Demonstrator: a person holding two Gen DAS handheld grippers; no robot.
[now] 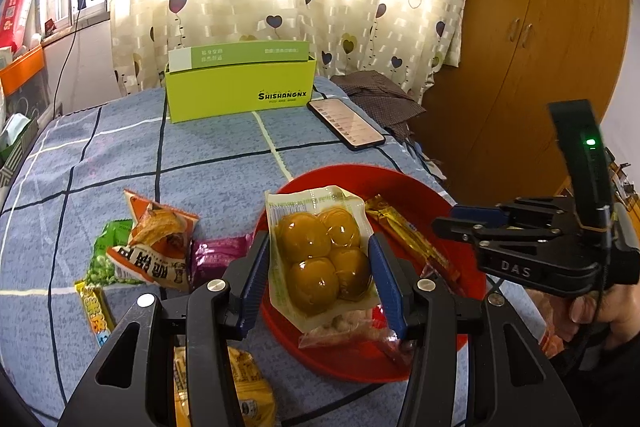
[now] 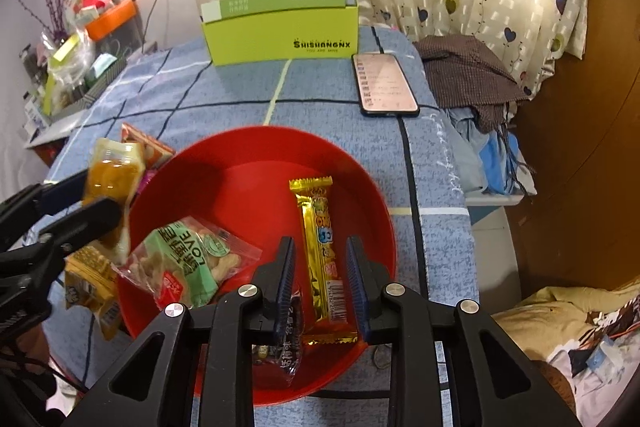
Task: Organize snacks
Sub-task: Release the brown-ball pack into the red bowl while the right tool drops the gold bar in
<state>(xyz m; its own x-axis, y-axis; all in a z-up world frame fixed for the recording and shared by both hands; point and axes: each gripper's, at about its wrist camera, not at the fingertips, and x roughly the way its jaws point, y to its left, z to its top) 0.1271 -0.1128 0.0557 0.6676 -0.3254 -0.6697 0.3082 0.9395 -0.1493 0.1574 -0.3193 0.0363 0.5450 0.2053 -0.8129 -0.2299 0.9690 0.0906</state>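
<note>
The green box (image 1: 240,89) at the far end of the bed (image 1: 208,155) says "SHISHANGNX" in black letters. A phone (image 1: 346,123) with a lit screen lies beside it. The other black tool, seen from the left one, has "DAS" on its side.

The left gripper (image 1: 318,273) holds a clear pack of four round yellow-brown eggs (image 1: 322,255). Its blue fingers (image 1: 386,279) press on both sides of the pack, which hangs tilted above the near rim of the red bowl (image 1: 432,191).

The right gripper (image 2: 320,287) points down into the bowl. A long gold snack bar (image 2: 320,259) lies flat on the bowl's floor between its fingers (image 2: 356,279), and the fingers stand a little apart from the bar, let go of it. A hand (image 1: 600,311) grips this tool from below.

Also in the bowl are a green bag with "LOVE" on it (image 2: 188,263) and a small dark packet (image 2: 290,347).

On the blue checked bed beside the bowl lie an orange bag (image 1: 160,247), a green bag of peas (image 1: 106,255), a purple packet (image 1: 218,257), a yellow stick (image 1: 94,311) and a yellow bag (image 1: 244,383).
</note>
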